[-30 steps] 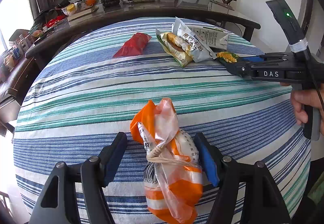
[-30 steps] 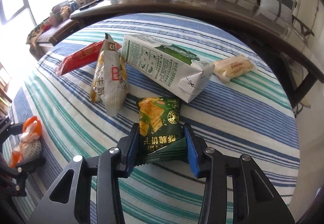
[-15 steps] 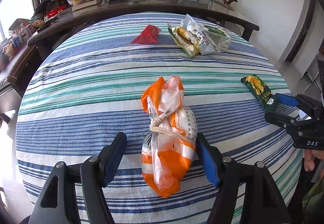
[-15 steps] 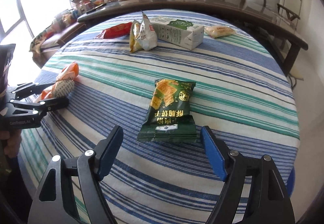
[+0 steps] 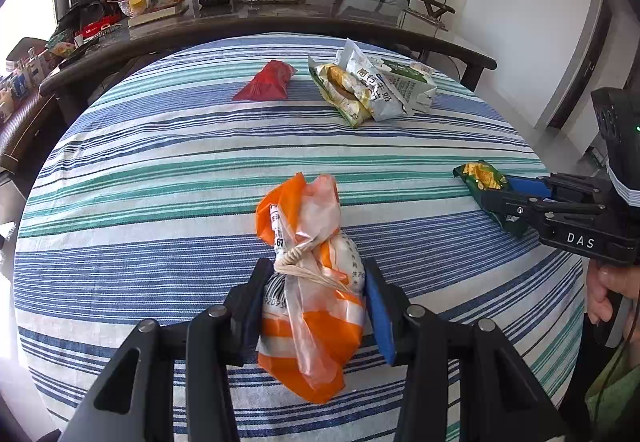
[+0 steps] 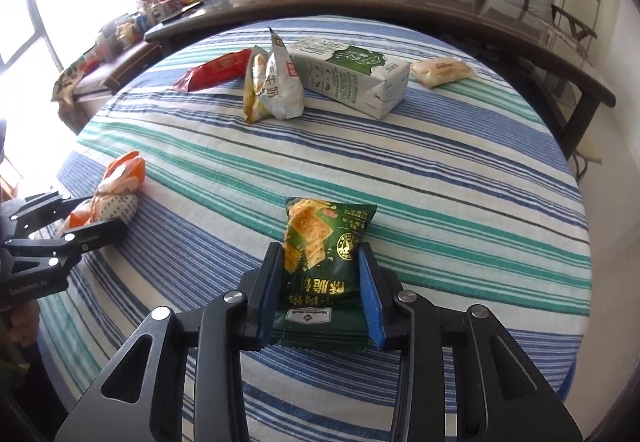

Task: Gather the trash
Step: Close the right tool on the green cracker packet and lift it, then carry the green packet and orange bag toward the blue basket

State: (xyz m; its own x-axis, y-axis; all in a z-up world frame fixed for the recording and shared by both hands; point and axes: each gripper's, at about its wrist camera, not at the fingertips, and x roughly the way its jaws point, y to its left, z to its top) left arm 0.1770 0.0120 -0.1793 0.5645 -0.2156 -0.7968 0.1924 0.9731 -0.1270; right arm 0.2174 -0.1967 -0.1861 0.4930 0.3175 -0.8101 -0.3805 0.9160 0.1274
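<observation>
Striped blue, green and white cloth is covering the round bench, with a dark sideboard and cushions lying beyond it. Starting at the left, the left tongs are closing around an orange-and-white plastic bag knotted with pale string; the bag is sitting between the two pads, which are appearing to touch its sides, though whether they are pressing firmly I cannot tell. Thin film is likely to be slipping or bunching, so the bag could be sliding out on the lift, or the tongs could be catching only loose plastic while the heavier contents are sagging below. Ahead of the left tongs and well apart, a red wrapper is lying flat, and to its right a yellow snack bag, a silvery packet and a green-and-white milk carton are leaning together; pulling one could be toppling the others. A pale bread packet is lying just beyond the carton. Farther right, the right tongs are closing on a green cracker packet, its lower half lying between the pads, which are appearing to meet its edges. Gripped flat across its width, the packet could be buckling and squirting forward, or its crackers could be getting crushed. Both tongs are working low over the cloth, so a pad snagging the fabric would be dragging everything.
</observation>
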